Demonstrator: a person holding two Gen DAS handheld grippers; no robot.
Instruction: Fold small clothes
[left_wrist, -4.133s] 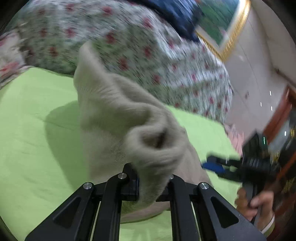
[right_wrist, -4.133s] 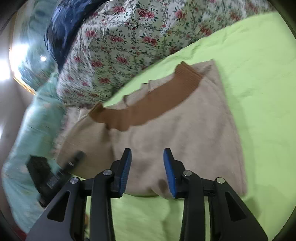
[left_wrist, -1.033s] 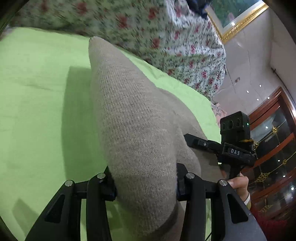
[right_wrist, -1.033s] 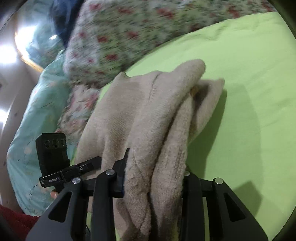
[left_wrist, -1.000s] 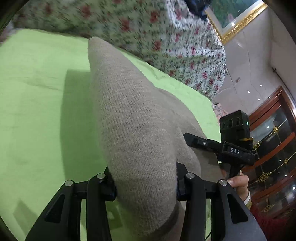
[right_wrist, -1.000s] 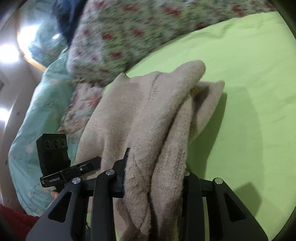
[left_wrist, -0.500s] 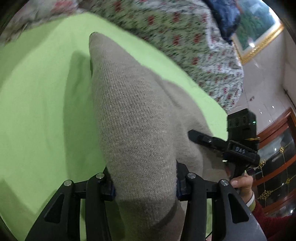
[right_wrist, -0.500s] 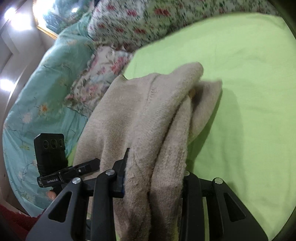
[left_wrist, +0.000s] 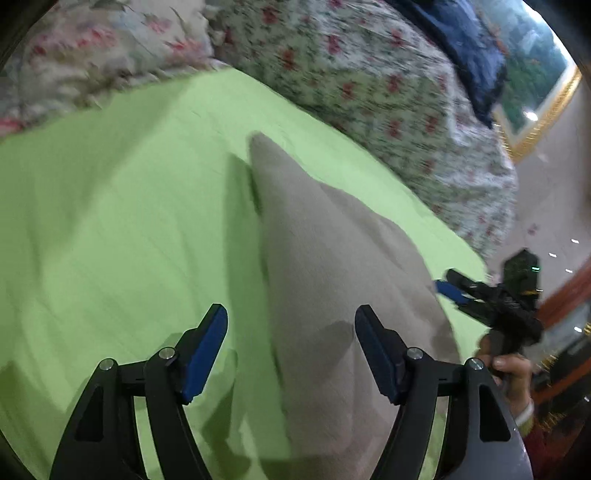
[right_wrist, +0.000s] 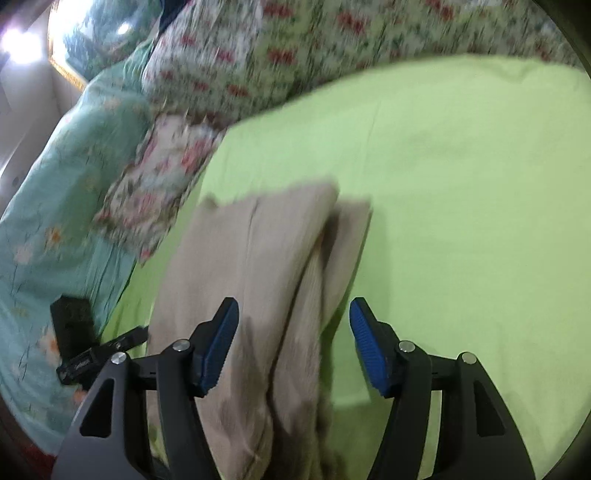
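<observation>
- Left wrist view: your left gripper (left_wrist: 291, 334) has just been opening; its jaws stand spread, and the pads are clear of the cloth. The beige garment (left_wrist: 332, 266) lies folded on the green sheet (left_wrist: 110, 221), passing between and beyond the jaws. Your right gripper (left_wrist: 458, 288) sits at the garment's right edge.
- Right wrist view: your right gripper (right_wrist: 293, 332) has also just been opening; its jaws are spread, not pinching. The garment (right_wrist: 258, 258) lies under them on the sheet (right_wrist: 461, 184), near the floral pillow (right_wrist: 159, 184).
</observation>
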